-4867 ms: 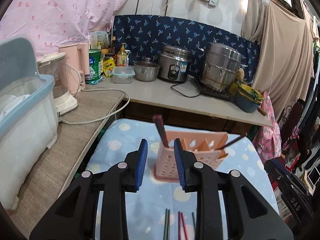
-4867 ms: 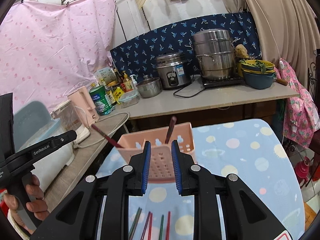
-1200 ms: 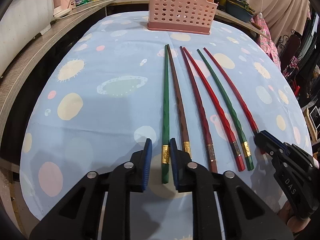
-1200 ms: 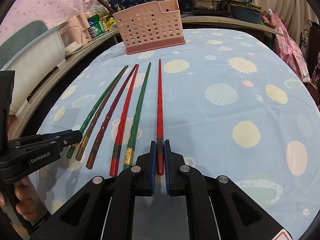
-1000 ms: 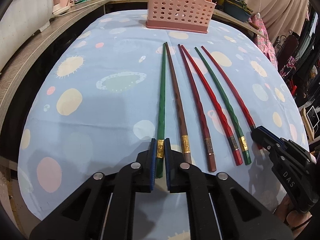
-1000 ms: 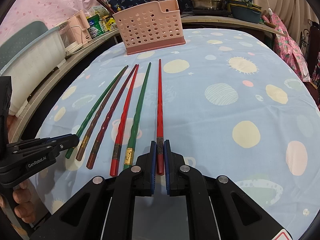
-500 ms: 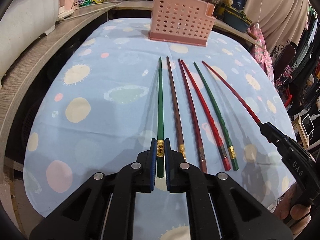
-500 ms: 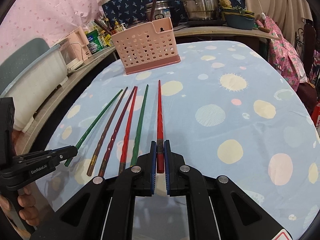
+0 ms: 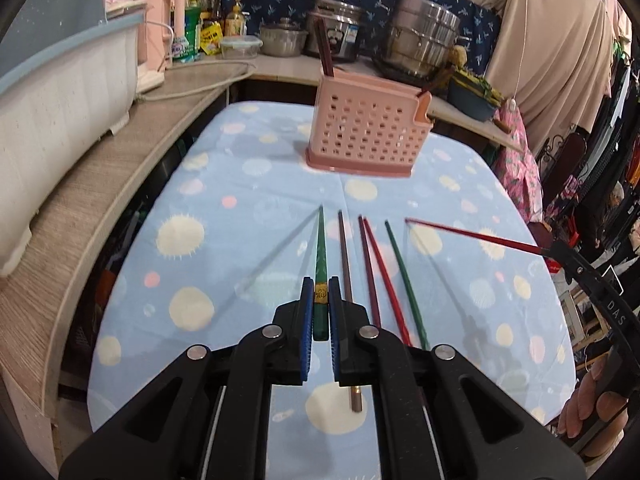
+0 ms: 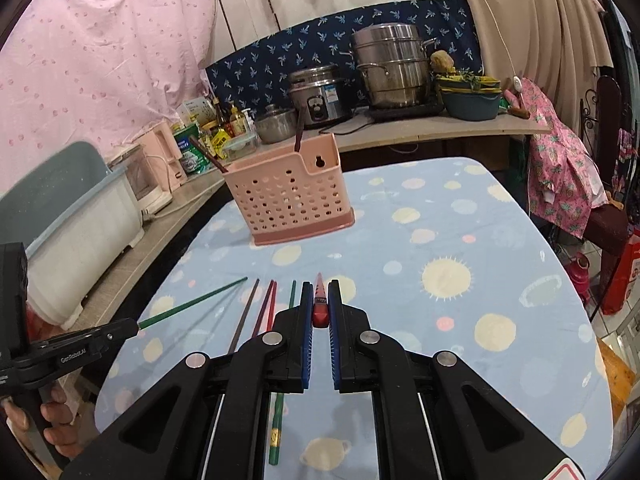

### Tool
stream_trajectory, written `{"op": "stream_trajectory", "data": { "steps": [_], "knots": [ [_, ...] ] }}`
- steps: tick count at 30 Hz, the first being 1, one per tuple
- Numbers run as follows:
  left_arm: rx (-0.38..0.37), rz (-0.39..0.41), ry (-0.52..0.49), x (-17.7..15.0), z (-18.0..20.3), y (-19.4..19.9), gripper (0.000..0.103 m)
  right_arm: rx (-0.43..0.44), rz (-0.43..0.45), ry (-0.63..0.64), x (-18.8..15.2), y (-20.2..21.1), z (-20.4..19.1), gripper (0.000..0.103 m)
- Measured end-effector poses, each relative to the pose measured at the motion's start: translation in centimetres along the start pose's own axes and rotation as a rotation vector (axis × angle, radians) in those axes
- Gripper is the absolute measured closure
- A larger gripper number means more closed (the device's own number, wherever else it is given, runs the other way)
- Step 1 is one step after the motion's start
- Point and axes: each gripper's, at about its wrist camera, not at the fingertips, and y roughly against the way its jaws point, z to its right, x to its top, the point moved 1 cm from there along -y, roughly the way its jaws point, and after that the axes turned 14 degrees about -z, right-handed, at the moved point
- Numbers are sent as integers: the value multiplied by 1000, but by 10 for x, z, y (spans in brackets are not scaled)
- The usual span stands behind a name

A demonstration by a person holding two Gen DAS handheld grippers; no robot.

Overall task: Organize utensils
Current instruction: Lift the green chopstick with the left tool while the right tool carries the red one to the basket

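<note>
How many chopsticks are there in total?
8. Green one in left tool, red one in right tool; brown, maroon, red, green lying on the cloth; two in the pink basket, which may hide more.

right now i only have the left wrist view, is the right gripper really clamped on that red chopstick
observer: yes, the right wrist view shows the right gripper shut on the red chopstick, pinching it near its thick end.
operator: anything under it
observer: a loose green chopstick lies on the cloth beneath the gripper's body, its gold-banded end nearest the camera.
operator: holder look different from that side
observer: the pink holder shows a keyhole slot in its raised wall.
</note>
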Motion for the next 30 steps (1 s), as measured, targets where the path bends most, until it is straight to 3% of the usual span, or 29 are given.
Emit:
{"op": "stream_trajectory", "data": {
  "steps": [10,19,30],
  "knots": [
    [2,92,19,48,-3,26,96,0,100,12,50,16,-8,96],
    [6,142,38,91,-3,37,96,8,107,15,76,11,-14,96],
    [-46,218,37,143,6,61,96,39,163,43,125,18,-26,96]
  ]
}}
